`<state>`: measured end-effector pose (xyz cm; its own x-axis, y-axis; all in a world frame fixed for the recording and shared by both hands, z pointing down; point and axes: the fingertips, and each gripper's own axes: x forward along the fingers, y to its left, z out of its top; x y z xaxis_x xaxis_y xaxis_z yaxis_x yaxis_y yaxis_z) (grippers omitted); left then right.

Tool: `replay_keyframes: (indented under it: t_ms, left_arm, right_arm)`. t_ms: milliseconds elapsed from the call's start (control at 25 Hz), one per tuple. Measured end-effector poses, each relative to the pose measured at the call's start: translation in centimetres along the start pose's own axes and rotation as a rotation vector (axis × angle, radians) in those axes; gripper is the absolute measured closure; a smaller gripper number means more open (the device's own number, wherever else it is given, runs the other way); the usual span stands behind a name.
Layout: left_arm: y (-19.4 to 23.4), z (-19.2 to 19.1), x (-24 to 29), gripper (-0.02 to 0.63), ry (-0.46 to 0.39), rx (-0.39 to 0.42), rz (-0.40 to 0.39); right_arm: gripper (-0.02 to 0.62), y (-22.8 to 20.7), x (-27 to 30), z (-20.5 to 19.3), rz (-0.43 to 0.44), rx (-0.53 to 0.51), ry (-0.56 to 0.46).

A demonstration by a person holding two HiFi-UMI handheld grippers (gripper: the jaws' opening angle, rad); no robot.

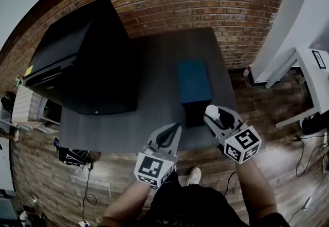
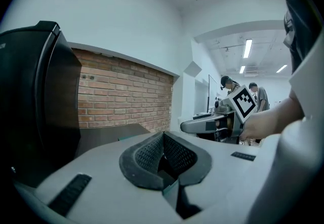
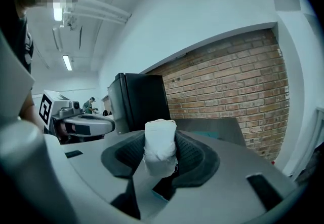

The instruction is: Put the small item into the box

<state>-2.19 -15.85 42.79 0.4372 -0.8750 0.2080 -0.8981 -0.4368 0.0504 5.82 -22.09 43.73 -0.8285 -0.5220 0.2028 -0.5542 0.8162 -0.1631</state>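
Status: pickup's done, drop-off isn't. My right gripper [image 3: 160, 156] is clamped on the small item [image 3: 160, 143], a white wad standing upright btwn the jaws. It's held in the air by the table's [image 1: 154, 61] near right corner. The box [image 1: 194, 83] is teal and sits on the table toward that same corner. From the head view the item looks just beside the box's near end, not over it yet. I can't tell from here whether the box top is open. Left gripper [image 2: 163, 153] is closed w/ nothing in it, pads pressed together, and hangs off the table's near edge doing no work. What's left, I'd say: carry the item fwd over the box, lower it, let go. The surface is a dark grey matte tabletop, w/ a big black cabinet [image 1: 82, 56] at its left. Room: red brick wall [image 1: 205, 0] behind the table, wood floor [image 1: 277, 102] w/ cables [image 1: 299, 162], white desk [image 1: 313, 74] off to the right. The gripper views add white walls, strip lights [image 2: 247, 48] and a couple of people [image 2: 230, 86] further off.
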Motion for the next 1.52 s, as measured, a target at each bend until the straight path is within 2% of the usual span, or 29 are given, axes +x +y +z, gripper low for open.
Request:
replay_keyframes:
  t_ms: [320,520,760,1000,1200,1520]
  left_arm:
    - [2.7,-2.0,1.3,0.572,0.039,-0.011,-0.055]
    - [4.0,-3.5,2.3,0.572,0.058,-0.029,-0.084]
    - [4.7,-5.7,3.4,0.572,0.092,-0.011,-0.124]
    - [5.4,-7.6,4.0,0.572,0.129,-0.003,-0.154]
    - [6.0,-8.4,4.5,0.572,0.147,0.004,-0.169]
    - [6.5,-9.1,4.8,0.572,0.163,-0.009,-0.187]
  right_arm:
    - [0.407,-1.1,3.9,-3.5,-0.031,-0.002,0.12]
    - [0.408,-1.9,6.3,-6.3,-0.033,-0.051,0.22]
    - [0.407,-2.6,8.5,-10.0,-0.02,-0.133,0.358]
    - [0.407,-2.8,10.1,-13.7,0.012,-0.241,0.504]
    - [0.407,-3.5,11.0,-16.5,0.041,-0.29,0.629]
    - [0.407,-3.7,11.5,-19.8,0.122,-0.418,0.811]
